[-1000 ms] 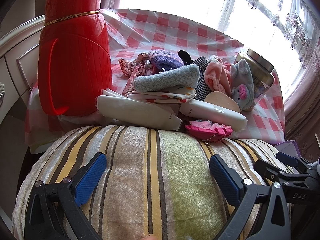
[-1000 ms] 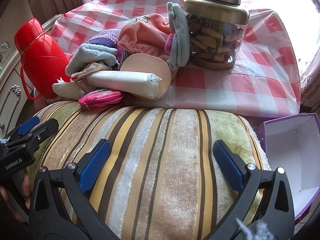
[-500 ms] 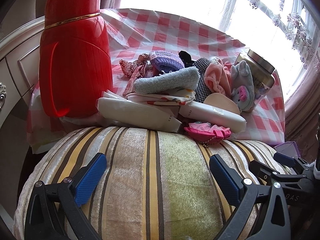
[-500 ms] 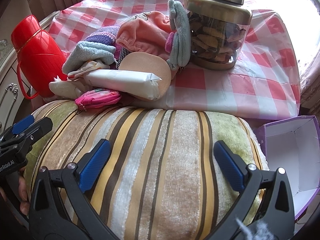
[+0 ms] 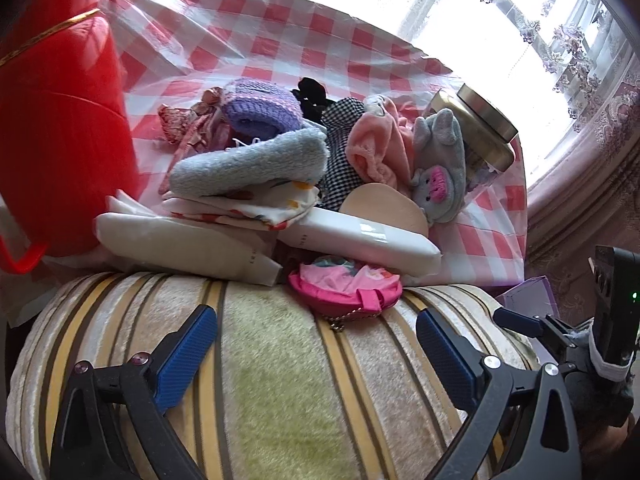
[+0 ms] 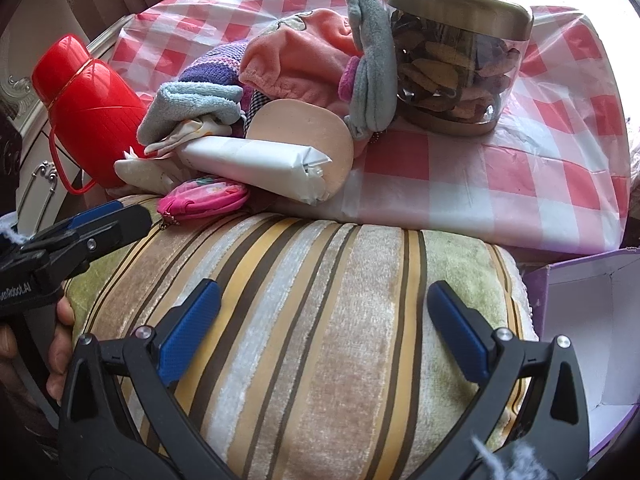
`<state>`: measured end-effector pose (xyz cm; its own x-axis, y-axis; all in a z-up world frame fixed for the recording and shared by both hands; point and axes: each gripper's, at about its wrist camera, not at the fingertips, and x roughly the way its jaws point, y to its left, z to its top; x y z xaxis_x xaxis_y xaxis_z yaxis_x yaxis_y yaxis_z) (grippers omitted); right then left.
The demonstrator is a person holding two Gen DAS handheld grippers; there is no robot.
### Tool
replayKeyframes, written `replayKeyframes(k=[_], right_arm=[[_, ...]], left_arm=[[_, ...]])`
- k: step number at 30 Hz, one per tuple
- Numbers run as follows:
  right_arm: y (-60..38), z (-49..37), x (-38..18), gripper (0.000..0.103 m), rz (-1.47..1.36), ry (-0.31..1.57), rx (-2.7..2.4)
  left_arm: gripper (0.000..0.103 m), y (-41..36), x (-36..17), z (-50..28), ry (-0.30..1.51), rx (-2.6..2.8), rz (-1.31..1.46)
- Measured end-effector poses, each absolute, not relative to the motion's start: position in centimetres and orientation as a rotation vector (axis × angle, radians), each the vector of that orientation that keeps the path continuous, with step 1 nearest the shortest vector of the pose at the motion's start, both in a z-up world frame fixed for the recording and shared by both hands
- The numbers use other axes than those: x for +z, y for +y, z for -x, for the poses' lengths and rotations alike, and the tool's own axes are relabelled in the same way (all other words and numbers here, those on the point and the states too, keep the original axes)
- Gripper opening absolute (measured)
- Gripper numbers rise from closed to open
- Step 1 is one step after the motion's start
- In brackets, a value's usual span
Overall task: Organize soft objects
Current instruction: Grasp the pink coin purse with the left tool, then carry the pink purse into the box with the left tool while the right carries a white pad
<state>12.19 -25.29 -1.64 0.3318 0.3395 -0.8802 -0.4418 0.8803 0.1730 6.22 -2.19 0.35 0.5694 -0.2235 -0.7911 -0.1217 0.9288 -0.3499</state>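
A striped velvet cushion fills the foreground of both views, against the table's front edge. My left gripper is open, its blue fingers spread wide over the cushion's left part. My right gripper is open the same way over the right part. A pink coin purse rests at the cushion's far edge. Behind it is a pile of soft things: a blue towel, a purple knit hat, a pink plush and a grey plush mouse.
The table has a red-checked cloth. A red thermos stands at its left, a glass jar with a metal lid at its right. White wrapped rolls lie under the pile. An open purple box sits right of the cushion.
Both grippers and the cushion have come closer to the table, so the pile looks larger. The fingers keep the same wide spread.
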Motion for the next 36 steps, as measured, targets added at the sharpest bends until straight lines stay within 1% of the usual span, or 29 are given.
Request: replayKeyframes(k=[7,10,13,19,24,30,32,34,36], right_arm=[[-24.7,-13.4,-1.8,0.103,0.125,1.152,0.550],[-24.5,-13.8,-1.9,0.103,0.147,1.159,0.574],[-24.2,-14.5,-1.9,0.103,0.168,1.166,0.583],[-23.1,-15.8,-1.3,0.103,0.259,1.114,0.579],[-20.7,-16.7,-1.3,0.100,0.345,1.066,0.635],[-16.9,-17.1,-0.3,0.100,0.451,0.983,0.752],[-15.9,-17.5,-0.6,0.098,0.497,0.973,0.756],[-14.9,-17.5,-1.3,0.090,0.535,0.983,0.780],[-14.5,-17.2,-2.1,0.086,0.568,1.001,0.802]], left_arm=[[0.096,-3.8,-1.2,-10.1,1.075,-0.104,0.367],[0.086,-4.5,-2.0,-11.5,1.122,-0.099,0.351],[0.078,-5.3,-2.8,-12.4,1.155,-0.106,0.318],[0.075,-5.8,-3.0,-12.4,1.142,-0.109,0.308],[0.074,-5.3,-1.7,-10.4,1.110,-0.139,0.346],[0.074,-3.0,-0.6,-8.0,1.064,-0.111,0.411],[0.074,-2.1,-0.1,-7.0,1.036,-0.119,0.434],[0.074,-1.5,0.0,-6.3,1.011,-0.128,0.452],[0.074,-1.1,0.3,-5.4,0.990,-0.136,0.465]])
